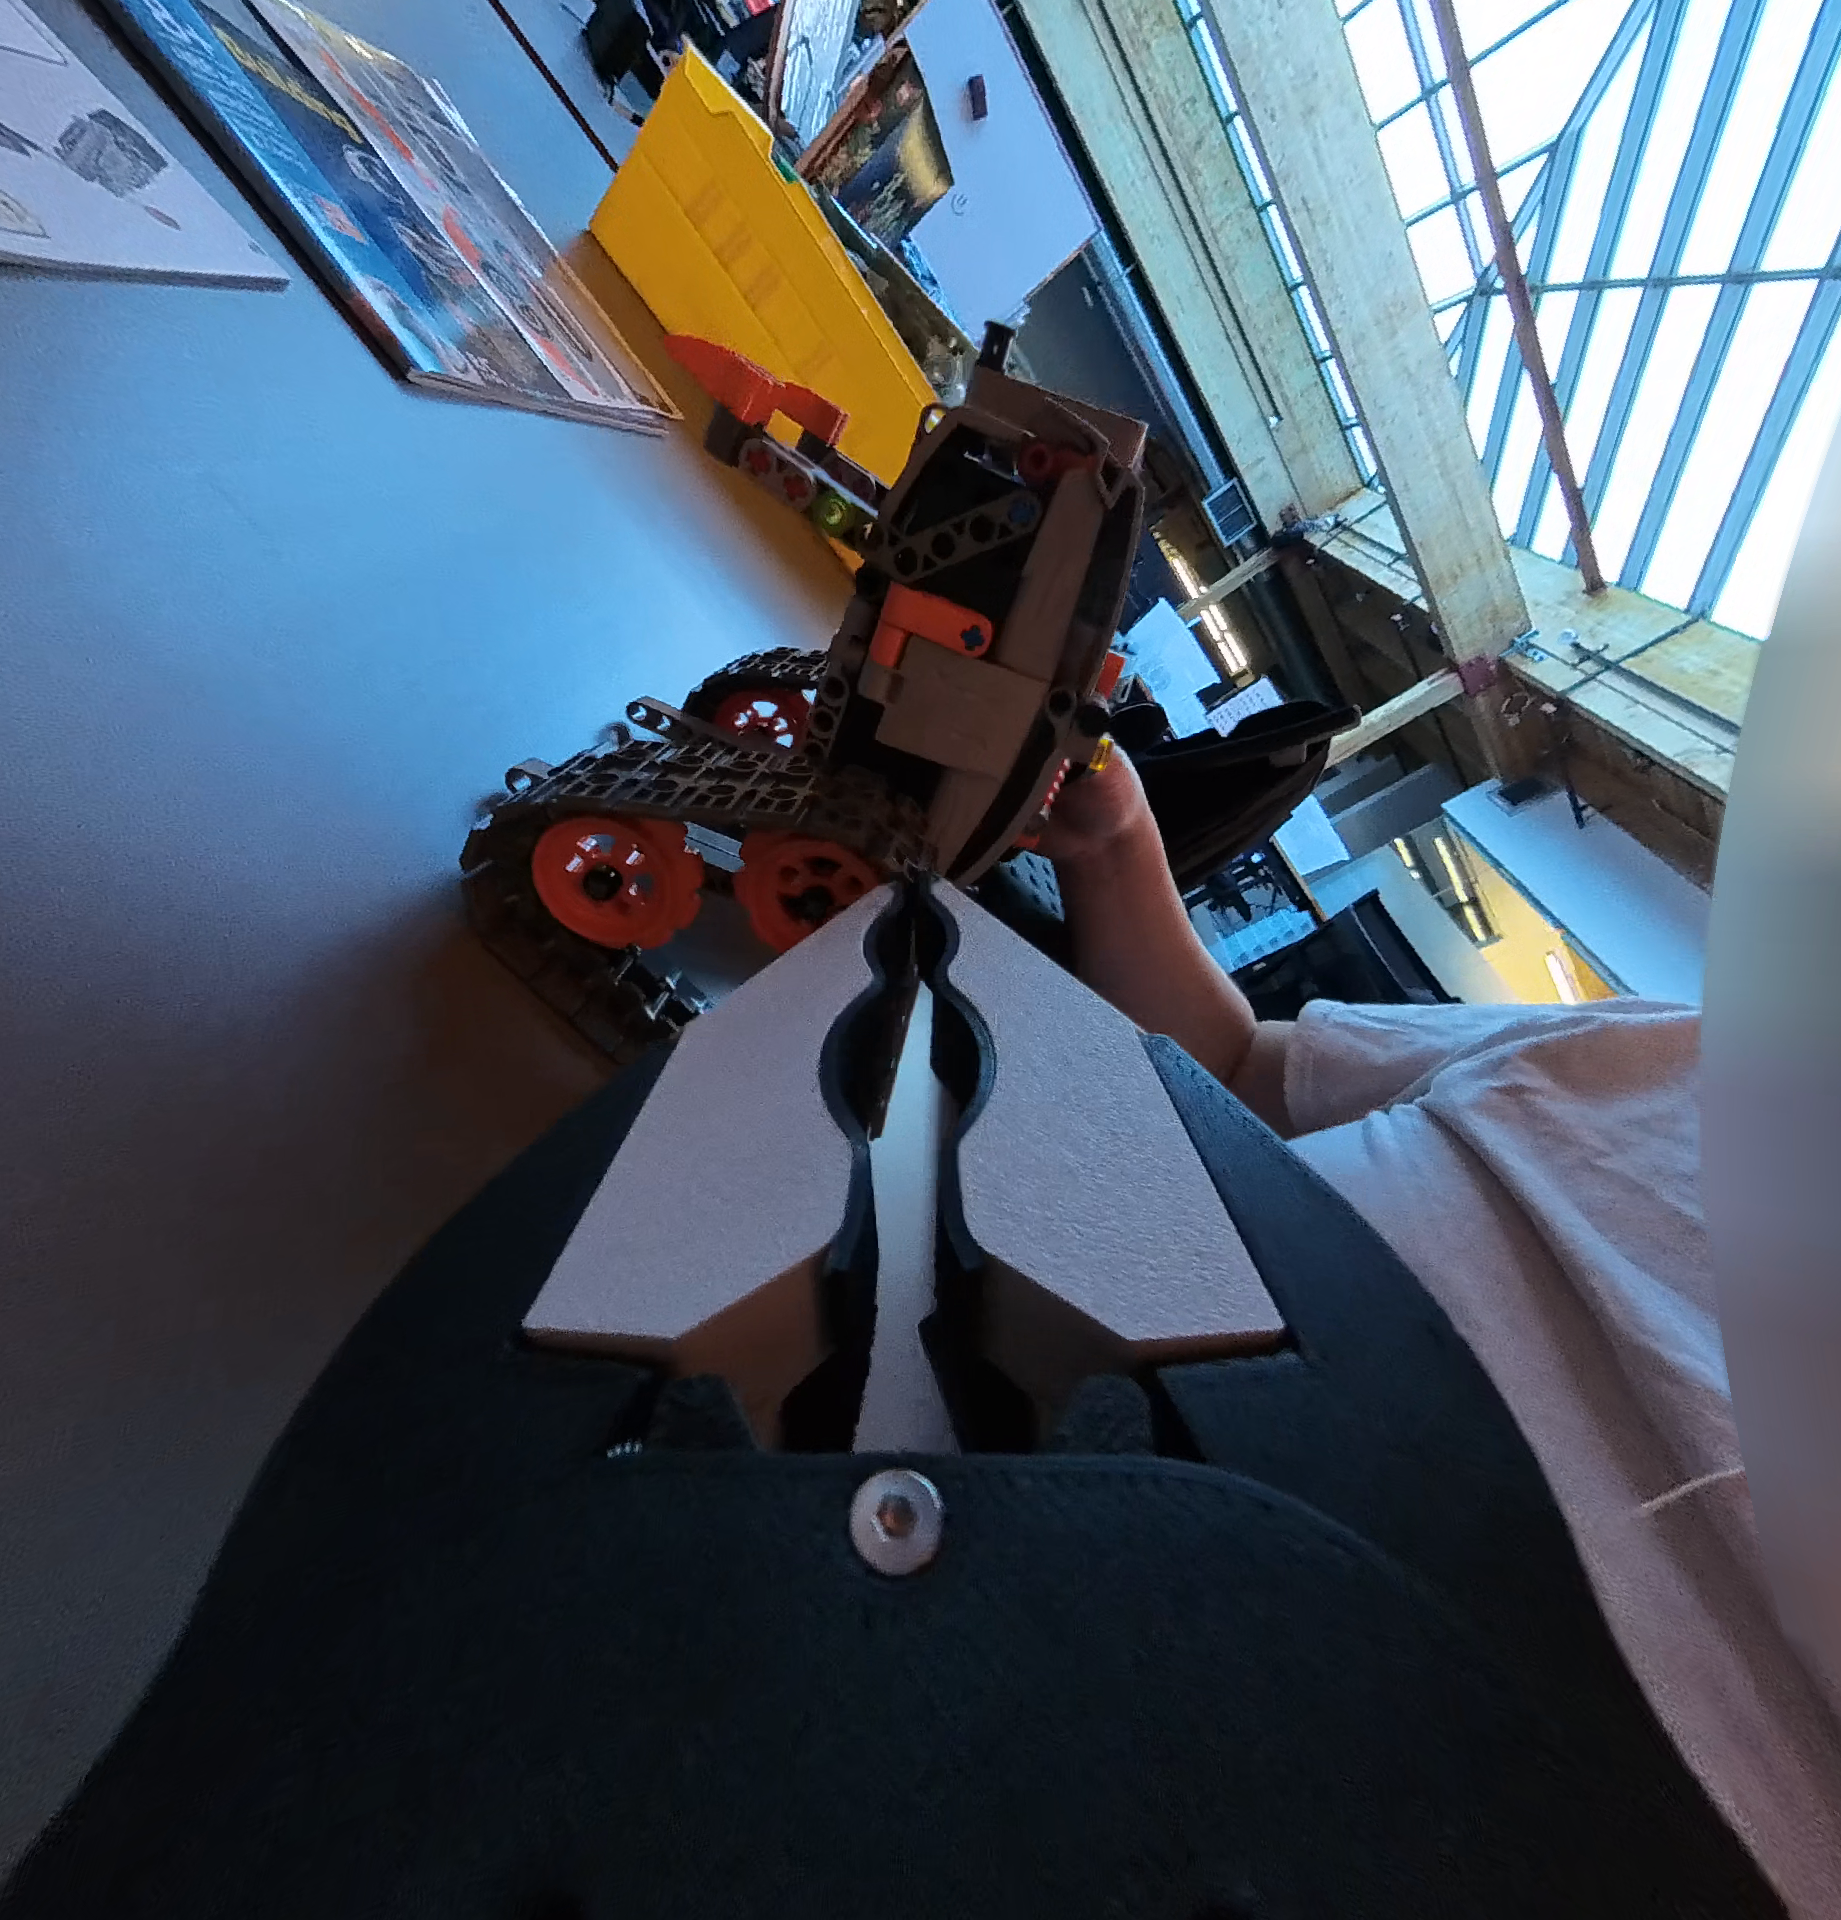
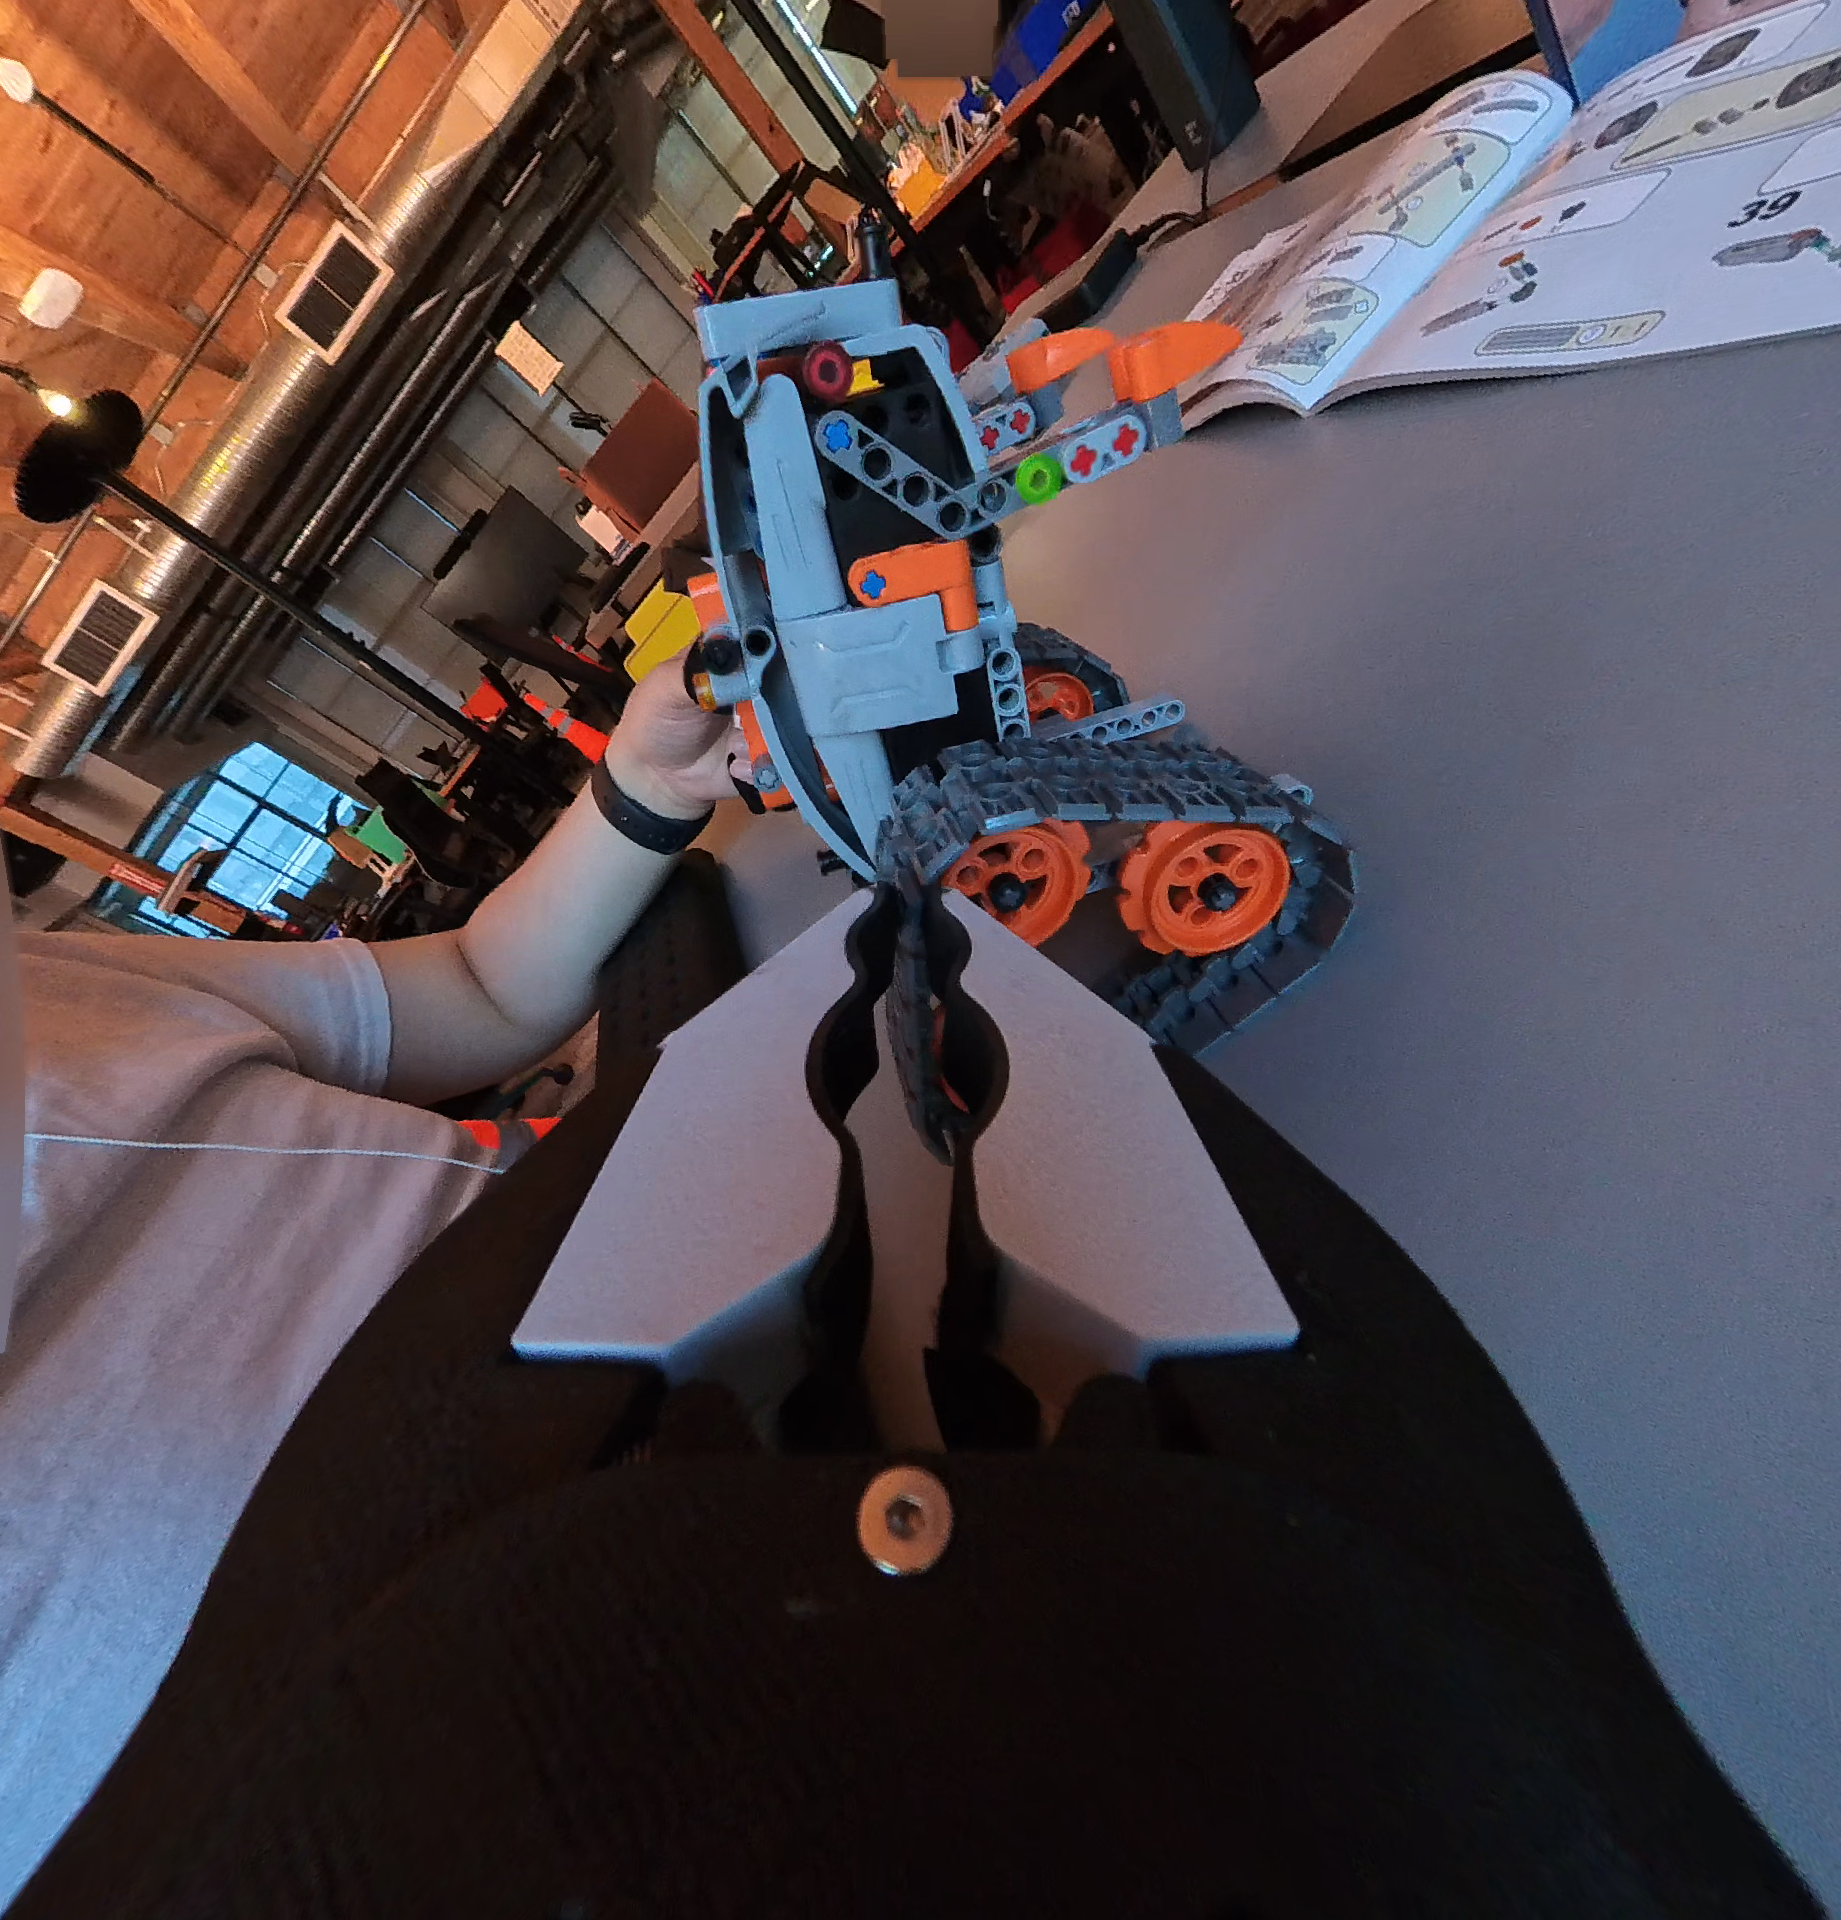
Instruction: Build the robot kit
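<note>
Left wrist view first: the left gripper, 2 white wedge-shaped fingers on a black body, is pressed nearly together, its tips right at the rear of the grey-and-orange brick-built tracked vehicle. A thin dark strip runs down between the fingers; whether they actually pinch it, I cannot tell. The vehicle sits on the grey table, orange wheels inside dark link treads, grey cab tipped up above them. Beyond it stand a yellow plastic bin and a flat printed box, with a white instruction sheet at the far corner. A bare hand grips the cab from the other side.

Right wrist view now: the right gripper pinches a loose length of grey link tread, which hangs down between the black inner pads. That strip joins the vehicle's track just ahead of the tips. The hand, a black band on its wrist, holds the cab at its left edge. An open instruction booklet lies on the table past the vehicle's orange claws.
</note>
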